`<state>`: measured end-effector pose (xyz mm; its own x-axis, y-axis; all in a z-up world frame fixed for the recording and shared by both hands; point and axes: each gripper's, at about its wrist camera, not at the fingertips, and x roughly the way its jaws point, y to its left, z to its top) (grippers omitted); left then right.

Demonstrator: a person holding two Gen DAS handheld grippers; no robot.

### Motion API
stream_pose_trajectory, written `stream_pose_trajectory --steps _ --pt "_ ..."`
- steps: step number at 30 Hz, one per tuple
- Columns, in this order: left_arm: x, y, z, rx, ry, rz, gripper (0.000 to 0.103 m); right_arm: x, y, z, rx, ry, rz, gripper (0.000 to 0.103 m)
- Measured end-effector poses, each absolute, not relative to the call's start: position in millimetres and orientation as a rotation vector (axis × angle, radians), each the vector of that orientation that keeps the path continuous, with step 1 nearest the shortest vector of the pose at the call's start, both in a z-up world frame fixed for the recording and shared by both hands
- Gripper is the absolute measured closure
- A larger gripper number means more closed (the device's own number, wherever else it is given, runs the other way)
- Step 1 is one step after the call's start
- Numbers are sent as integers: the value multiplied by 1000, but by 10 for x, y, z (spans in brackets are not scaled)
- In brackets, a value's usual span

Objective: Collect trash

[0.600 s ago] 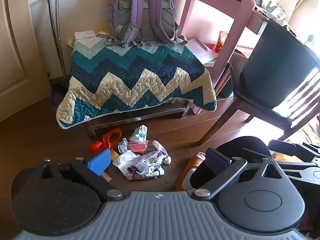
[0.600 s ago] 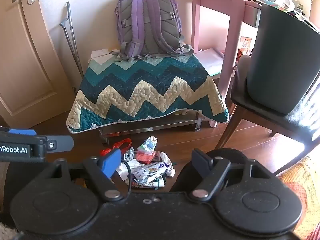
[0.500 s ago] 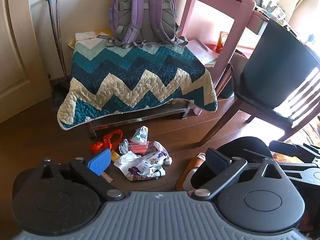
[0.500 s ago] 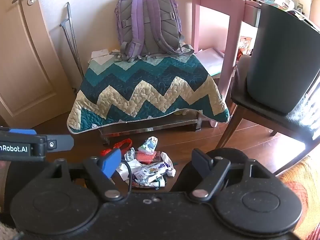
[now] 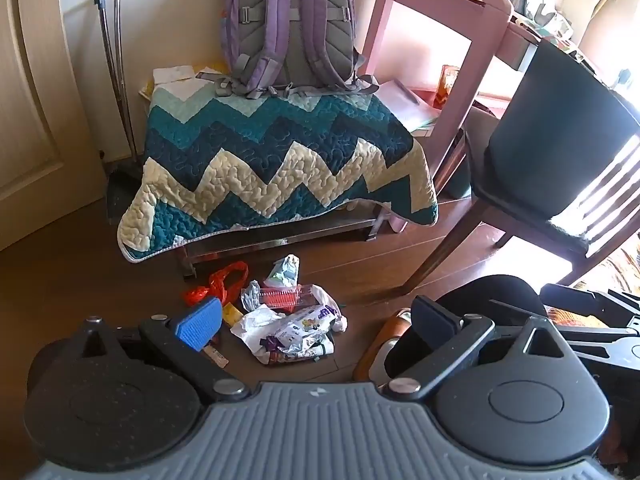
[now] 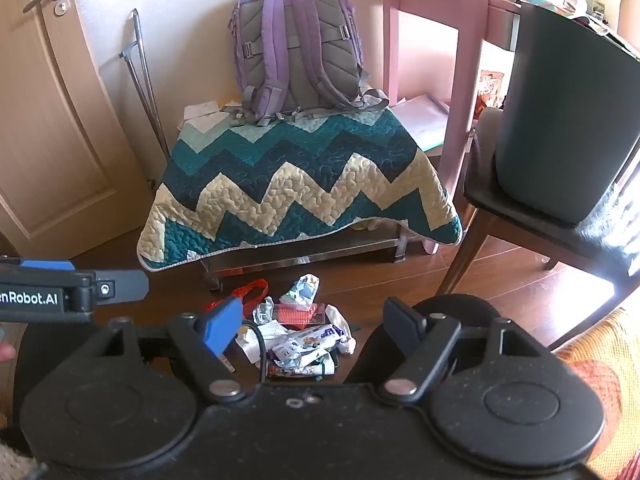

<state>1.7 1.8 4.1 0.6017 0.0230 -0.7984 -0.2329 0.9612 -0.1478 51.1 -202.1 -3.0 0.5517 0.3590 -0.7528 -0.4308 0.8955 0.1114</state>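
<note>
A pile of trash (image 5: 292, 320) lies on the wooden floor in front of a low bench: crumpled white wrappers, a clear pack with red contents (image 5: 282, 295), a red plastic bag (image 5: 218, 282). It also shows in the right wrist view (image 6: 302, 332). My left gripper (image 5: 316, 320) is open and empty, held above the pile. My right gripper (image 6: 314, 326) is open and empty, also above the pile. A dark round bin (image 5: 496, 300) with a brown-and-white object (image 5: 380, 344) beside it sits right of the trash.
A bench under a zigzag quilt (image 5: 276, 160) carries a purple backpack (image 5: 290, 24). A pink desk (image 5: 444, 20) and a dark chair (image 5: 560, 148) stand at the right. A door (image 6: 44, 120) is at the left. The left gripper's body (image 6: 60, 292) shows at the right wrist view's left edge.
Both views have shifted very slightly; the trash pile sits a little further right and lower in the left wrist view. Both grippers stay open.
</note>
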Motion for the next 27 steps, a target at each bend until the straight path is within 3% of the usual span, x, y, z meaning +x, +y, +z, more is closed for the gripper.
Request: stream_pose_trajectory --steps 27 --pt "4 -81 24 -223 904 137 2 474 -2081 8 -55 831 475 26"
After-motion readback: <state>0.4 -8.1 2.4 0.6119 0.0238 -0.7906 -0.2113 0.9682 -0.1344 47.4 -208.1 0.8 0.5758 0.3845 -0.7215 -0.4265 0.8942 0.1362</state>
